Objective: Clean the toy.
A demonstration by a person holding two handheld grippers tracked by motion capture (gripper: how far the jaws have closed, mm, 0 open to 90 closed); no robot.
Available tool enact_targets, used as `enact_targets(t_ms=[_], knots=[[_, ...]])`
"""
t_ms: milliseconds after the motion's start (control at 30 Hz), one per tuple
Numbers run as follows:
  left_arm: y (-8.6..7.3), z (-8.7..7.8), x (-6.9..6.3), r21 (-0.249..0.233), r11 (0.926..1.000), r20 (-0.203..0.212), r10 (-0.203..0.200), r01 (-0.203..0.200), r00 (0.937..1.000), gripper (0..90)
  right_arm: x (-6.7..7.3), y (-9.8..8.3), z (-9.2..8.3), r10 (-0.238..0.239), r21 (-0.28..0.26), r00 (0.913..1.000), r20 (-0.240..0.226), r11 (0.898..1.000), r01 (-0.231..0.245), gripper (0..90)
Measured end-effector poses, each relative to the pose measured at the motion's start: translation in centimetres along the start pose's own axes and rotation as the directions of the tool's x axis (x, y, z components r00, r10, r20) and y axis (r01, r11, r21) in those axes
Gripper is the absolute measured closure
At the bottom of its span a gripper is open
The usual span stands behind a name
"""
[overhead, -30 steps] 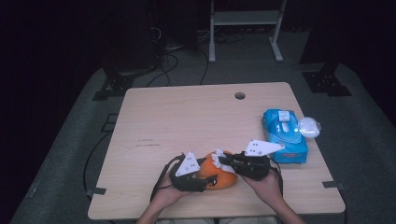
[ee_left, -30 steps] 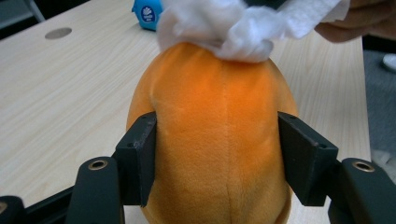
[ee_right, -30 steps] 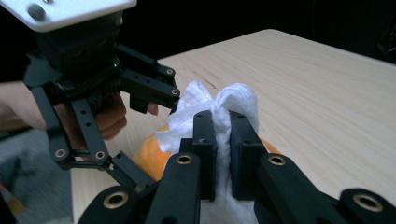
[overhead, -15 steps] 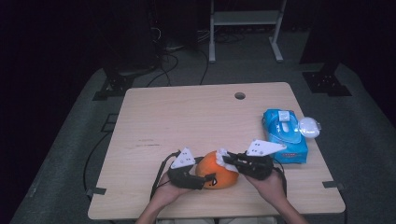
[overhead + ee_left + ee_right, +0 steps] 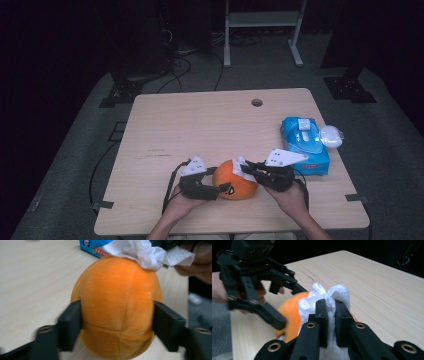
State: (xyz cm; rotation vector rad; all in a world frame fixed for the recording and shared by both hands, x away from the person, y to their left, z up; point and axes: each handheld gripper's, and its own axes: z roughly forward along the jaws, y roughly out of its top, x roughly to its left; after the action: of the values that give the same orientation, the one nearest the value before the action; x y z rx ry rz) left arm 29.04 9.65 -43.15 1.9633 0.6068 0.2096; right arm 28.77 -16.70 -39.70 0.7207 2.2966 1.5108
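A round orange plush toy (image 5: 235,181) lies near the table's front edge. My left gripper (image 5: 221,190) grips it from the left, with a black pad pressed on each side of the toy (image 5: 117,302). Its jaws have just opened a little wider, and the toy is still held between them. My right gripper (image 5: 246,171) comes in from the right, shut on a crumpled white wipe (image 5: 339,292). The wipe (image 5: 140,251) rests on the top of the toy. In the right gripper view the left gripper (image 5: 287,302) reaches around the toy (image 5: 290,307).
A blue pack of wipes (image 5: 305,142) lies at the table's right edge, with a white plastic lid (image 5: 331,136) beside it. The wooden table (image 5: 200,125) has a cable hole (image 5: 257,102) at the back. A metal rack (image 5: 262,20) and cables stand on the dark floor behind.
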Motion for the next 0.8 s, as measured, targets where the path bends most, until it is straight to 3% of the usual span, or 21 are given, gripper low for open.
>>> enact_targets(t_ms=[100, 200, 367, 433, 500, 567, 667, 767, 800], knots=[[0.5, 0.1, -1.4, -0.001, 0.9951, -0.029, 0.099, -0.099, 0.9947, 40.0, 1.6, 0.6, 0.3, -0.044, -0.019, 0.9981, -0.042, 0.999, 0.043, 82.1], [0.8, 0.1, -2.5, 0.015, 0.983, -0.054, 0.184, -0.183, 0.9815, 41.8, 2.6, 1.2, 0.4, -0.09, -0.014, 0.9949, -0.046, 0.996, 0.09, 82.2], [0.9, 0.3, -3.0, 0.011, 0.9772, -0.054, 0.212, -0.212, 0.9757, 42.3, 0.7, 0.8, -0.9, -0.047, -0.016, 0.9988, 0.016, 0.999, 0.048, 82.2], [1.1, 0.5, -3.4, 0.027, 0.9713, -0.067, 0.238, -0.236, 0.969, 42.2, 1.3, 0.8, -0.8, -0.047, -0.016, 0.9989, 0.003, 0.999, 0.047, 82.2], [1.1, 0.6, -3.7, 0.042, 0.9673, -0.074, 0.253, -0.25, 0.9648, 42.1, 2.4, 0.9, -0.2, -0.05, -0.023, 0.9974, -0.052, 0.999, 0.048, 82.2], [1.0, 0.6, -3.8, 0.048, 0.963, -0.082, 0.269, -0.265, 0.9597, 42.0, 3.3, 1.1, 0.5, -0.08, -0.008, 0.9942, -0.071, 0.997, 0.08, 82.2], [0.7, 0.5, -3.3, 0.042, 0.9692, -0.079, 0.245, -0.243, 0.9662, 42.2, 2.5, 1.3, 0.2, -0.079, -0.004, 0.9956, -0.051, 0.997, 0.079, 82.2], [0.4, 0.4, -2.8, 0.037, 0.9765, -0.068, 0.214, -0.212, 0.9744, 42.0, 0.2, 0.6, -1.1, -0.05, 0.017, 0.997, 0.059, 0.999, 0.049, 82.2], [0.5, 0.5, -2.7, 0.036, 0.9768, -0.064, 0.213, -0.211, 0.9749, 41.6, -0.4, 0.3, -1.3, -0.025, 0.017, 0.9977, 0.063, 1.0, 0.024, 82.2]])
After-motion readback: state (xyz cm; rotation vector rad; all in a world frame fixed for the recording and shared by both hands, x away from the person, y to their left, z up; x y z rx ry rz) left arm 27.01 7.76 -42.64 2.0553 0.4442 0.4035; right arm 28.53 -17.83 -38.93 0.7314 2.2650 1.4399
